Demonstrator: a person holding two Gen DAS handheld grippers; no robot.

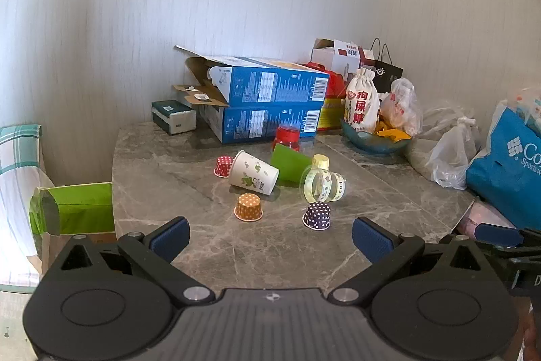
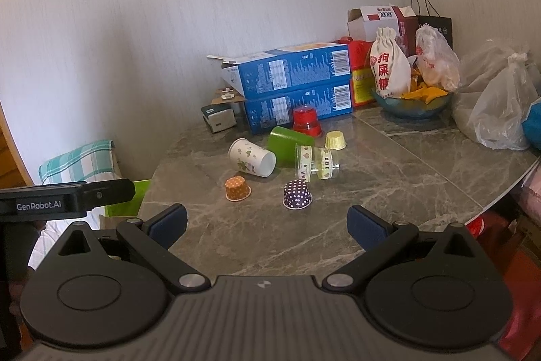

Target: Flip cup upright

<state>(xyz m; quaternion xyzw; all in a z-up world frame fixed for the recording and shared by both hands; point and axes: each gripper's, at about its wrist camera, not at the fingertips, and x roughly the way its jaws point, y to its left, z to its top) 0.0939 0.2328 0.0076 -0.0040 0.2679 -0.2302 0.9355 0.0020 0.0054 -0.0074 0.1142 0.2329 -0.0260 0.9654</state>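
Several cups sit mid-table. A white paper cup (image 1: 253, 172) (image 2: 252, 157) with green prints lies on its side. A green cup (image 1: 289, 162) (image 2: 288, 143) and a clear cup (image 1: 323, 184) (image 2: 316, 163) with ribbon also lie on their sides. A red cup (image 1: 287, 137) (image 2: 306, 121) stands upside down behind them. Small dotted cups, orange (image 1: 249, 207) (image 2: 237, 188), purple (image 1: 317, 216) (image 2: 297, 194), red (image 1: 223, 166) and yellow (image 1: 320, 161) (image 2: 335, 140), stand mouth down around them. My left gripper (image 1: 269, 239) and right gripper (image 2: 267, 227) are open and empty, near the table's front edge, short of the cups.
Two stacked blue boxes (image 1: 270, 104) (image 2: 290, 83) stand at the back by the wall. A bowl (image 1: 375, 137) (image 2: 410, 105) with a cloth bag and snacks, plastic bags (image 2: 500, 110) and a blue bag (image 1: 507, 164) crowd the right. A green box (image 1: 76, 207) lies beside the table's left edge.
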